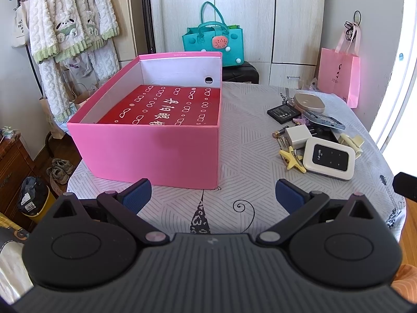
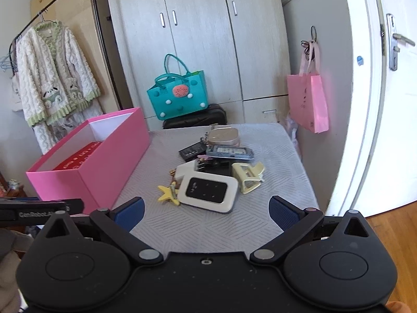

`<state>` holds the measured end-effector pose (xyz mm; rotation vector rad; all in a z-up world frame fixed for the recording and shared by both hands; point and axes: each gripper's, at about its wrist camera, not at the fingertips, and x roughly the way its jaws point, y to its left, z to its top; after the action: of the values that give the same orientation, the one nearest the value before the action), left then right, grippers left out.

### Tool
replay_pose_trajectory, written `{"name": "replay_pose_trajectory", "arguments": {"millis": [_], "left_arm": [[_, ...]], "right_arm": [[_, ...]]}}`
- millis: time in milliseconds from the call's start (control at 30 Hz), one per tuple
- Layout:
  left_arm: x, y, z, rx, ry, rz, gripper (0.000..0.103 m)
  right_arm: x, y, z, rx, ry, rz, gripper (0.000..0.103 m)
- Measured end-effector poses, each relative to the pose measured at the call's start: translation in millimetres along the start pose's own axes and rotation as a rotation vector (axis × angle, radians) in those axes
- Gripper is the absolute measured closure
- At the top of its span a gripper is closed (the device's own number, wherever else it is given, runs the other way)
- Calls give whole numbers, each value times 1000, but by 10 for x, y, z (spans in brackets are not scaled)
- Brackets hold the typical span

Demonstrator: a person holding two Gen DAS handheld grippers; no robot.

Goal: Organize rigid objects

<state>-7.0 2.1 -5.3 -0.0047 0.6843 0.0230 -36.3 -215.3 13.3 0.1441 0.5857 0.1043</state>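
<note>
Blue-padded jaws on both tools stood wide apart and held nothing: the left gripper [image 1: 213, 195] hung above the patterned tablecloth [image 1: 234, 156] just in front of the pink box [image 1: 146, 146], and the right gripper [image 2: 206, 212] hung just short of the heap of small things. Nearest its fingers lay the white WiFi router [image 2: 207, 190], resting partly on a yellow star-shaped clip [image 2: 166, 194], with a cream claw clip [image 2: 247, 177] beside it. Behind those sat a white charger [image 2: 185, 170], a black battery [image 2: 189, 152], a blue-grey phone frame [image 2: 229, 153] and, farthest, a beige oval case [image 2: 224, 134]. The box held only its red printed liner [image 1: 166, 104], so the sorting looked barely begun. Next would probably be a grab of the router: lower the right jaws astride its short sides, close, then carry it left over the box wall.
</note>
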Motion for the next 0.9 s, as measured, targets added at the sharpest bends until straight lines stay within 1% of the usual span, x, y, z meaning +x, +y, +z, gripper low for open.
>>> {"name": "replay_pose_trajectory", "arguments": {"millis": [633,700,733,833,867,900], "left_arm": [[103,-6,47,10,30,-5,0],[101,-7,56,25,35,-15,0],[97,-4,65,35,37,-28,0],[80,23,112,67,53,-85,0],[80,40,138,78,60,-108,0],[79,62,166,87,67,-128,0]], "right_arm": [[80,53,25,-40,-8,-19,0],[80,55,33,-52,-27,-5,0],[72,56,31,-63,-52,9,0],[63,48,15,-105,-139,44,0],[90,40,37,-123,-160,46,0],[135,20,60,-127,-159,34,0]]}}
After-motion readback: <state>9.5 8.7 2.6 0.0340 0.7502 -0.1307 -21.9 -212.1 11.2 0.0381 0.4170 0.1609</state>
